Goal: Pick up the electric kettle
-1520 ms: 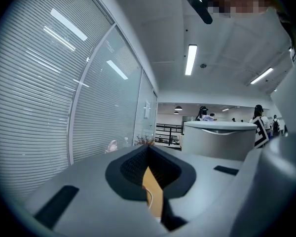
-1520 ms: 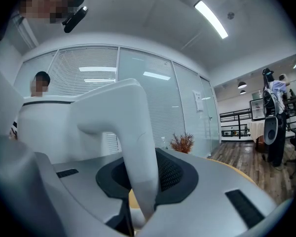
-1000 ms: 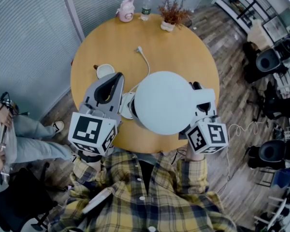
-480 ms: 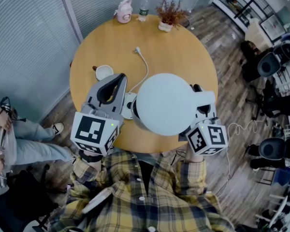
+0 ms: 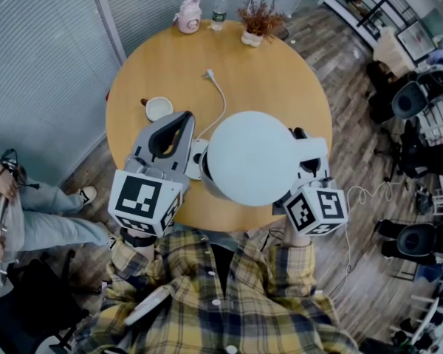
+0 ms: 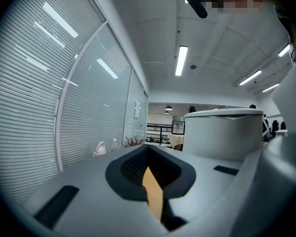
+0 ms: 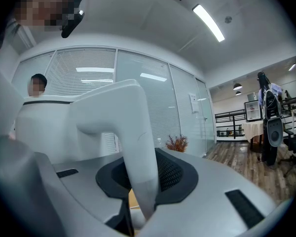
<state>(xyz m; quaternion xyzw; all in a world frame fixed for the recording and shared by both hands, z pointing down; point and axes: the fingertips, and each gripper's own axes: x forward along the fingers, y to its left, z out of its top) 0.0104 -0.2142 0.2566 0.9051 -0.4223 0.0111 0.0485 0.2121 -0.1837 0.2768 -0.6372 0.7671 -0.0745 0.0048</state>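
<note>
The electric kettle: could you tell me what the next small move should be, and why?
Probably raise it slightly, straight up and level: the right gripper is shut on the handle, the electric kettle hangs above the table, its corded base peeks out beneath it, and the left gripper is empty.

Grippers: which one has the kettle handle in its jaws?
The right gripper: its jaws clamp the handle of the kettle. The left gripper, beside the kettle body, has nothing between its jaws.

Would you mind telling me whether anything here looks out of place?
Only mildly: the white power cord sprawls across the round table, its plug lying loose. Nothing looks spilled or damaged.
</note>
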